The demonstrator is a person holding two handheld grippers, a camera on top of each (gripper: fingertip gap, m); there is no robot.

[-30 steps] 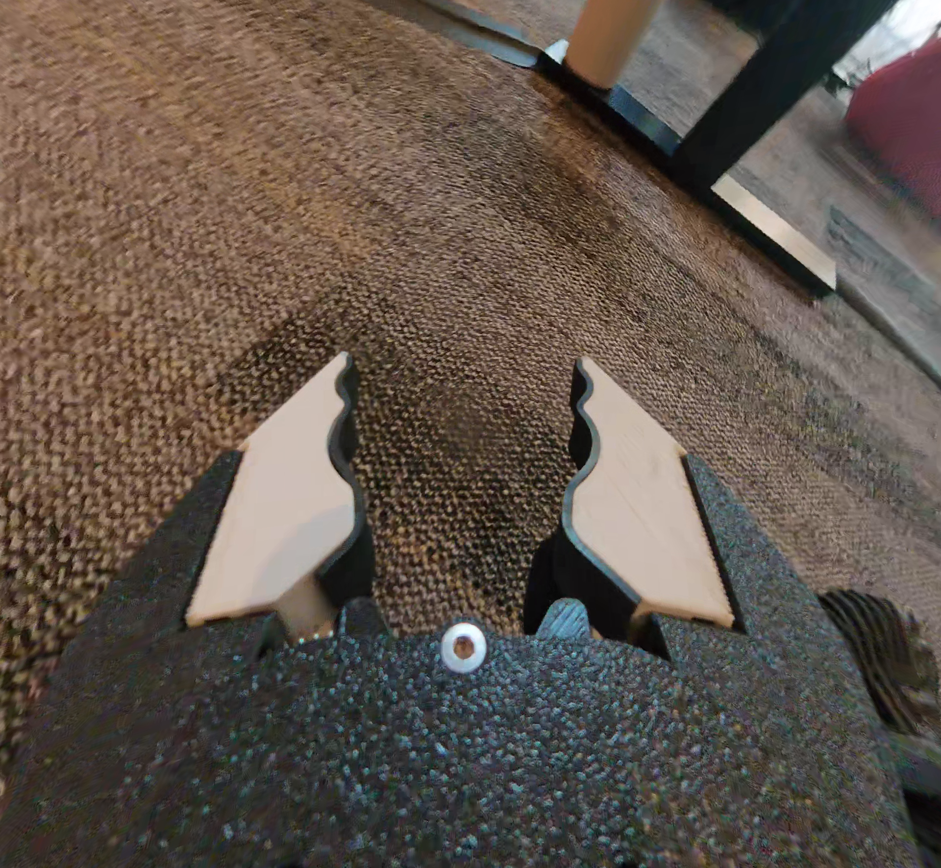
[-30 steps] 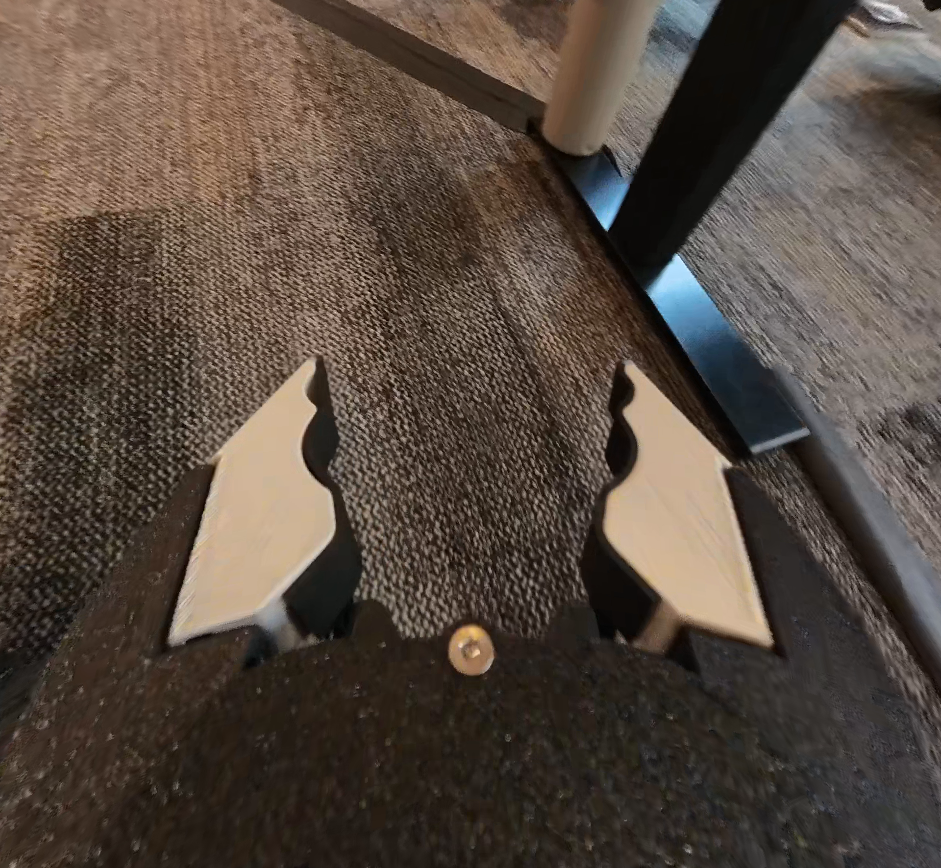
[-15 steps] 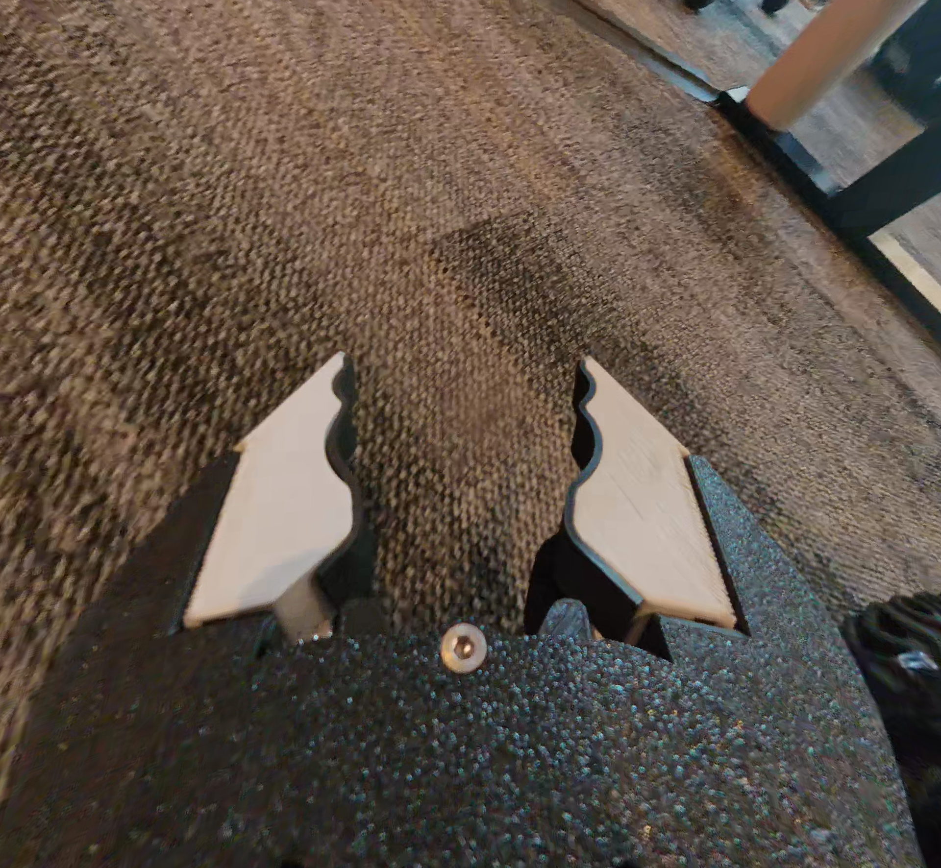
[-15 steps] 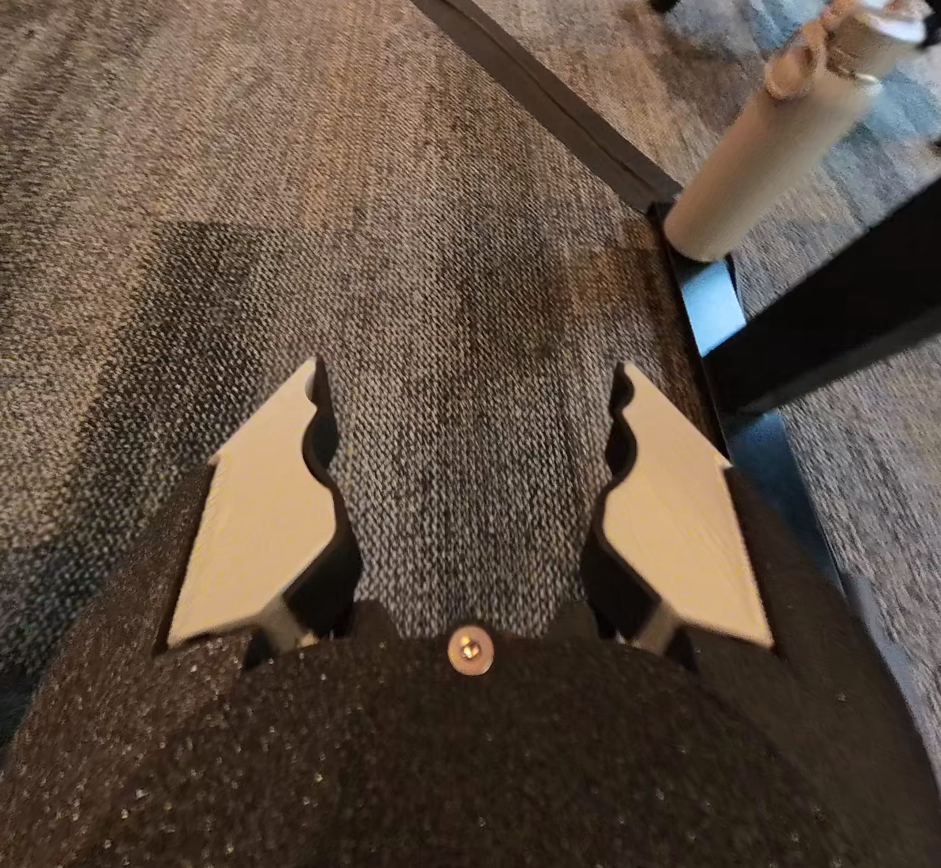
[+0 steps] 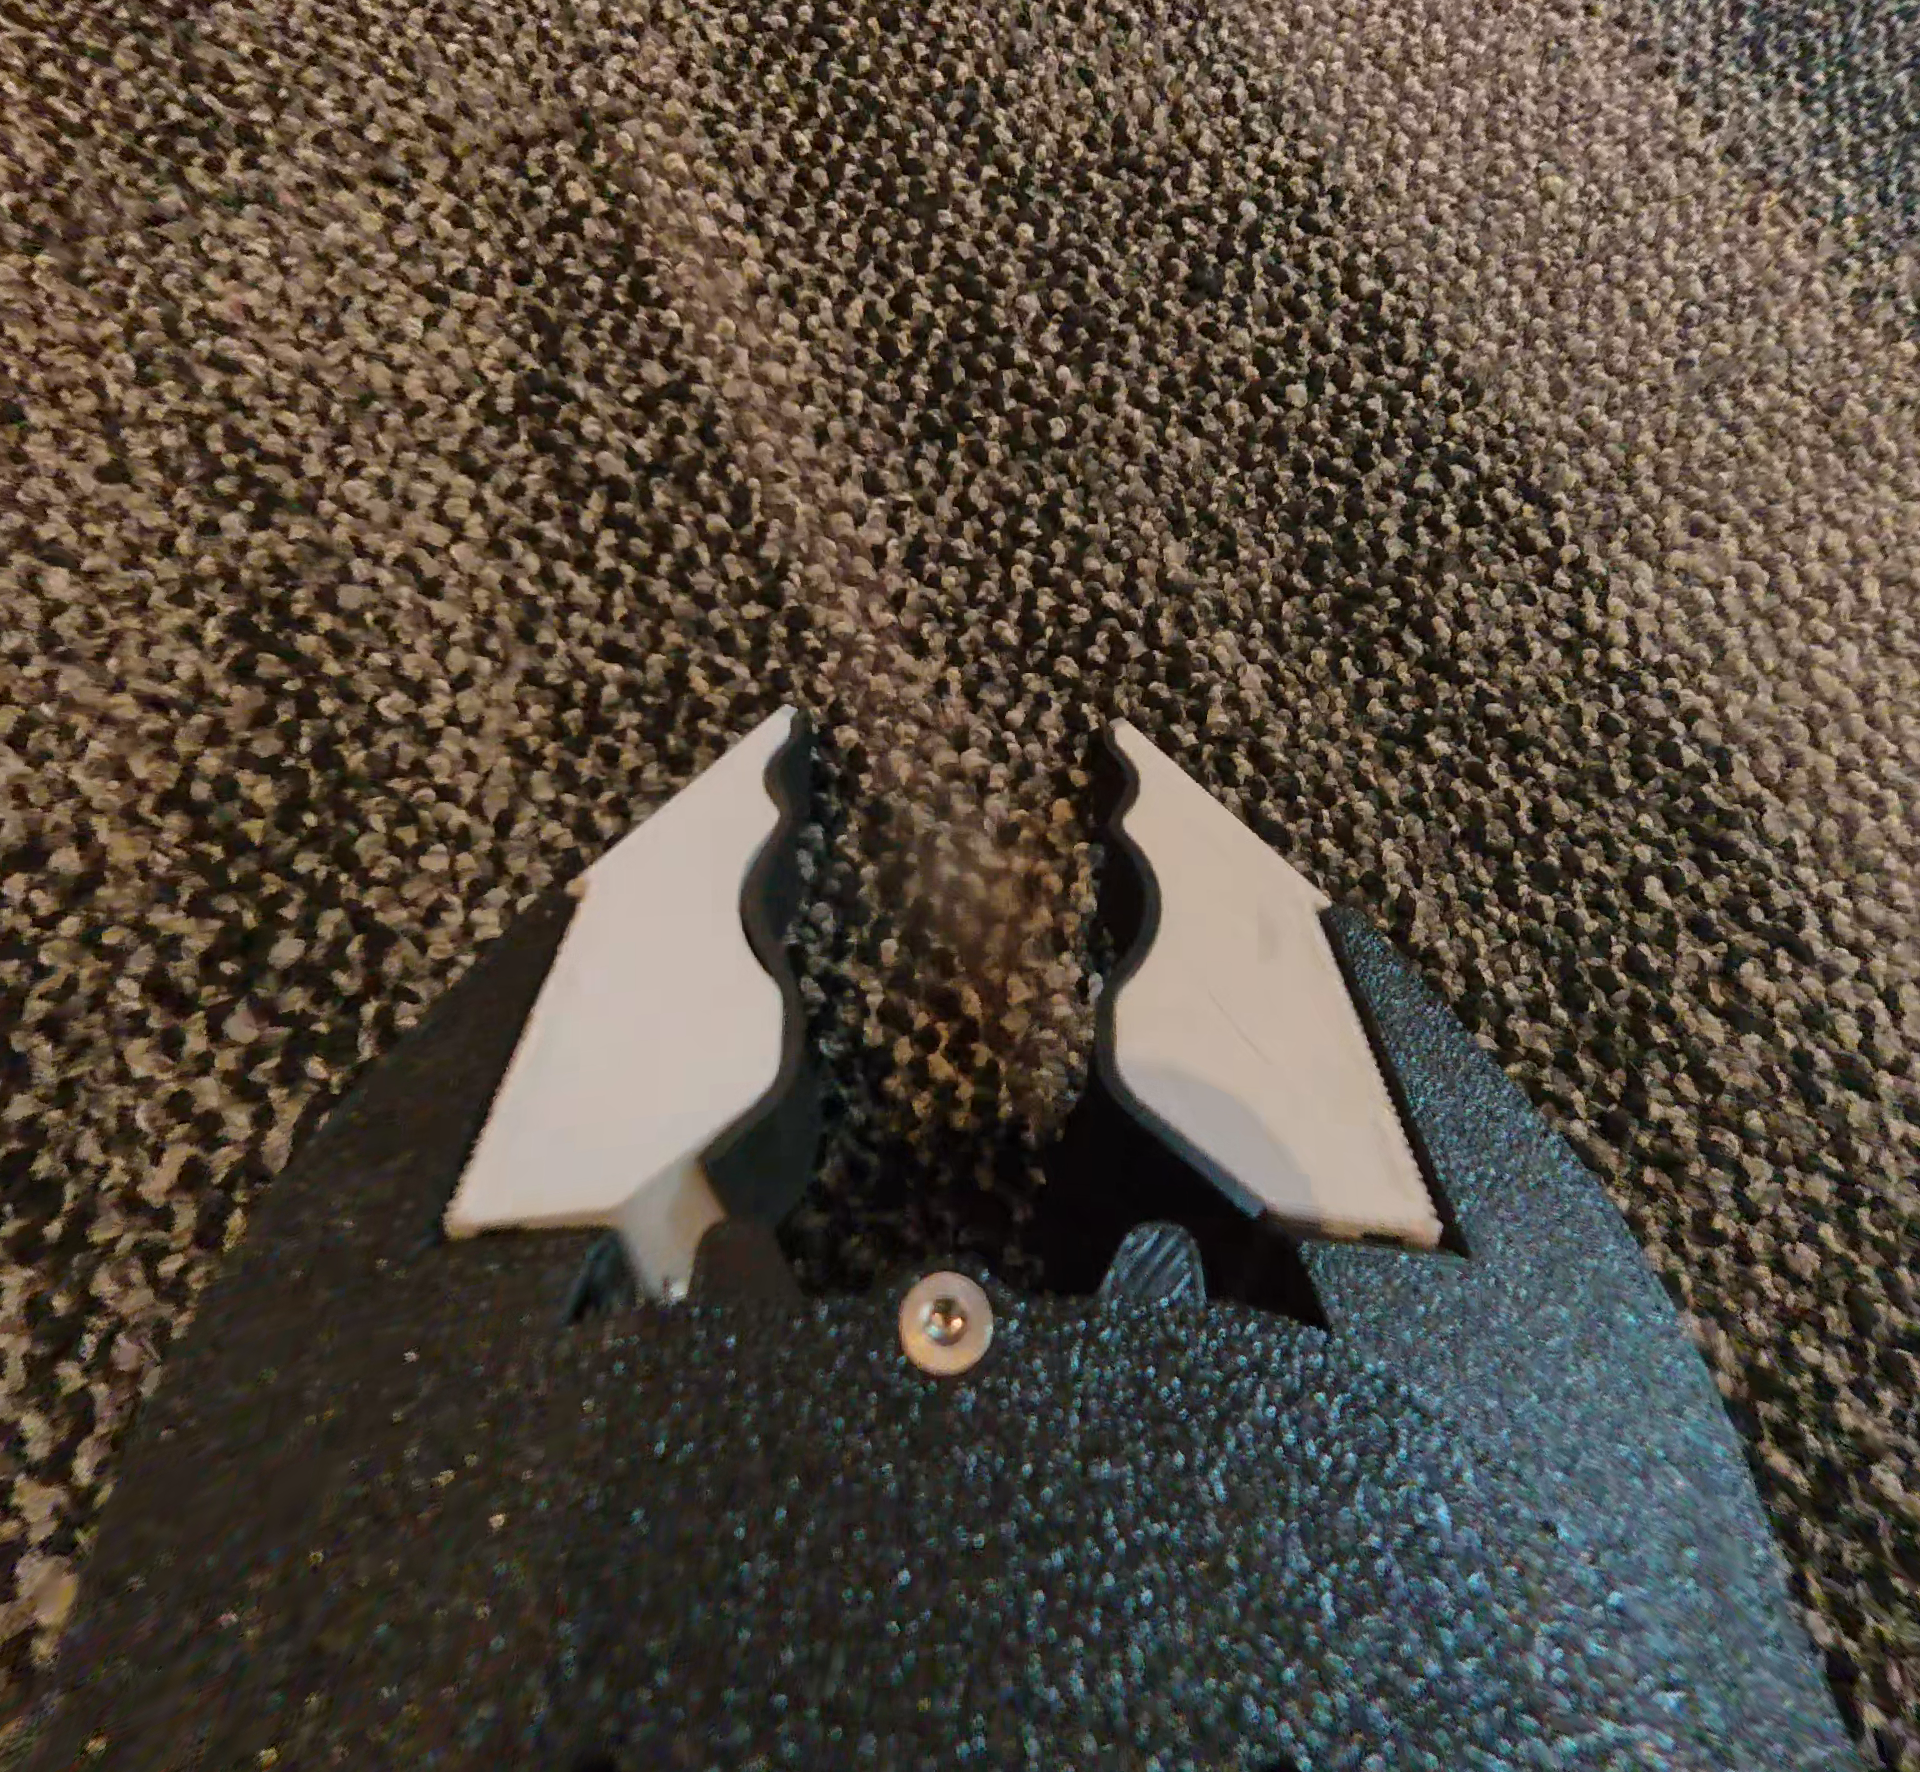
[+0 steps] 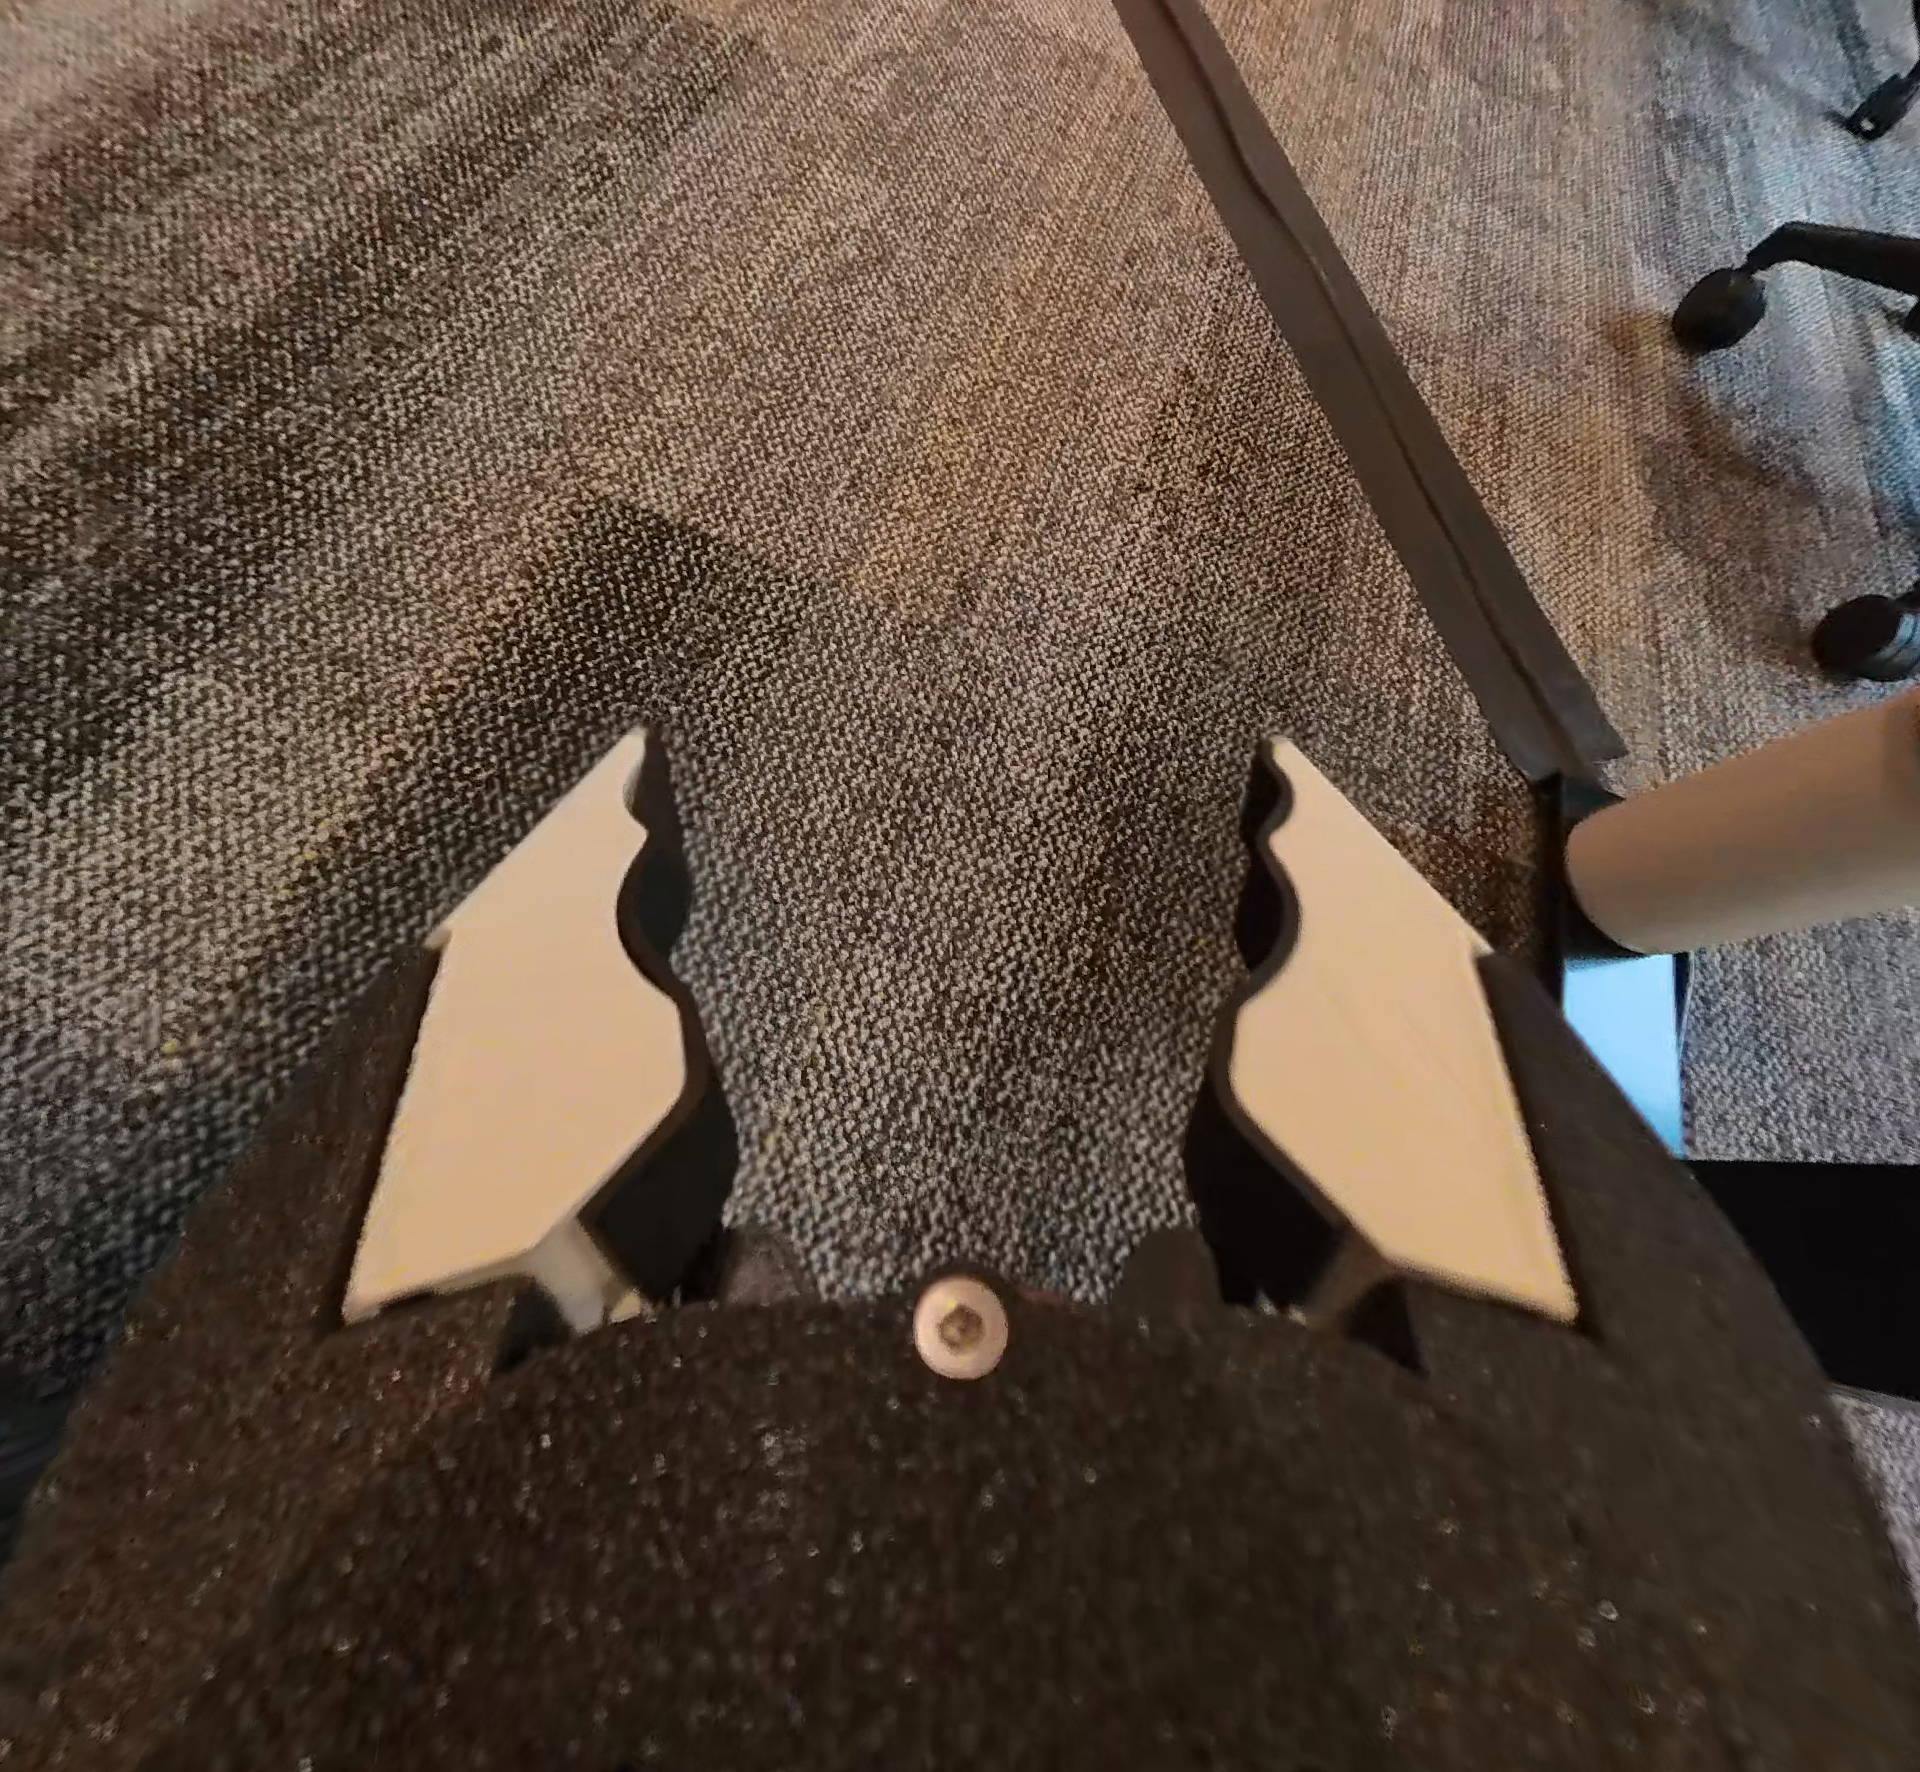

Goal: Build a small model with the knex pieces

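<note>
left gripper (image 5: 951, 735): narrowed, empty, pressed near carpet (image 5: 935, 268) | right gripper (image 6: 951, 746): spread wide, empty, above carpet; bottle (image 6: 1745, 855) at right | risk: carpet pile may be snagged if left is lowered

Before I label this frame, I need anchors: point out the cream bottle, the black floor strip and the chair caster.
cream bottle (image 6: 1756, 849): right wrist view, side wall.
black floor strip (image 6: 1340, 309): right wrist view, mid-length.
chair caster (image 6: 1720, 306): right wrist view, wheel.

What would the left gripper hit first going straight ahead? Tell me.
Most likely the carpet: the left gripper, open and empty, points down at it from close range, with nothing else in its line.
</note>
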